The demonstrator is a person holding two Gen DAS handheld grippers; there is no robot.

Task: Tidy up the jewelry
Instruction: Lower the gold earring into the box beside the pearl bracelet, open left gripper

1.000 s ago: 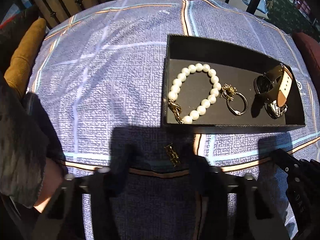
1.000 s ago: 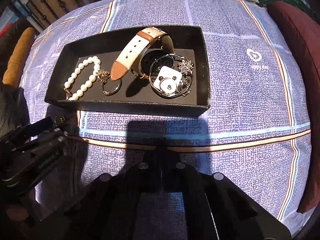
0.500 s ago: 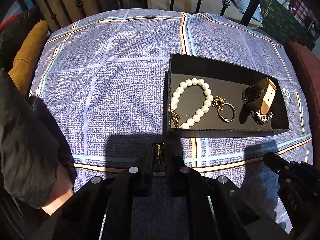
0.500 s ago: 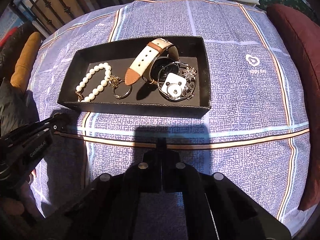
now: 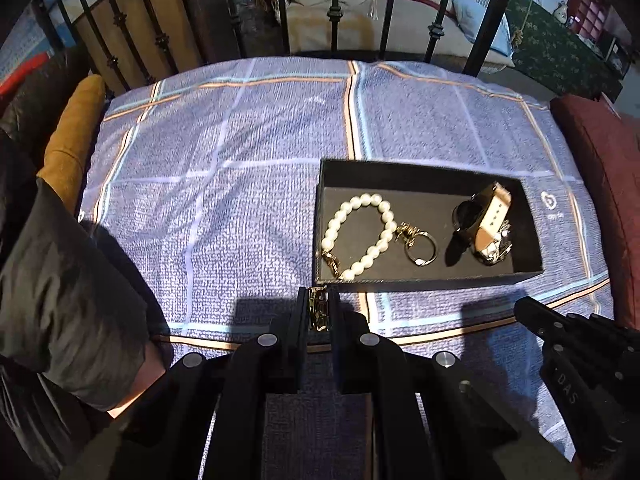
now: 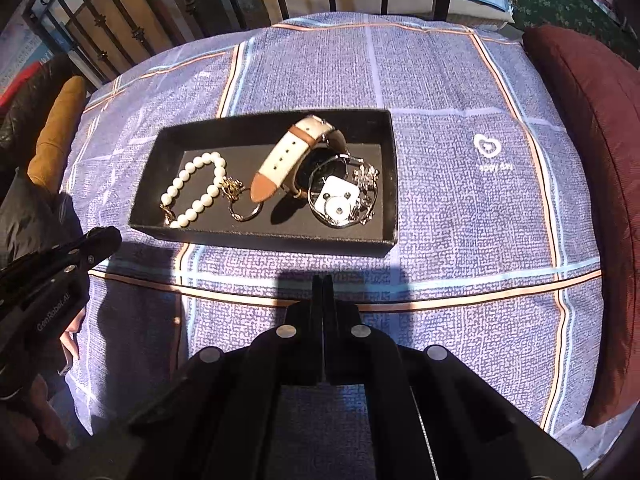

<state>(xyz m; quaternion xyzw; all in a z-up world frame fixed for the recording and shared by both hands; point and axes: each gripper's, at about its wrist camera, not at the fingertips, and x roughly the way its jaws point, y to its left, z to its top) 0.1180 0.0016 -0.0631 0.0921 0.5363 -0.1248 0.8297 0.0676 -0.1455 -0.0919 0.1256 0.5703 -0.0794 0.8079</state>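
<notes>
A black jewelry tray (image 5: 424, 283) (image 6: 260, 236) sits on the blue checked tablecloth. It holds a pearl bracelet (image 5: 362, 232) (image 6: 192, 190), a gold ring (image 5: 418, 244) (image 6: 240, 204), a watch with a cream and brown strap (image 5: 486, 216) (image 6: 288, 156) and a silver bracelet with a white charm (image 6: 340, 202). My left gripper (image 5: 318, 300) is shut on a small gold jewelry piece (image 5: 319, 312), lifted just in front of the tray's near left corner. My right gripper (image 6: 322, 280) is shut and empty, in front of the tray's near wall.
A dark red cushion (image 6: 588, 184) lies along the right edge of the table and a mustard cushion (image 5: 72, 140) at the left. A black iron railing (image 5: 336, 8) stands behind the table. The person's dark sleeve (image 5: 68, 292) is at the left.
My left gripper closed on the small gold piece that lay on the cloth and lifted it. Both grippers pulled back and up, so the tray looks farther away.
</notes>
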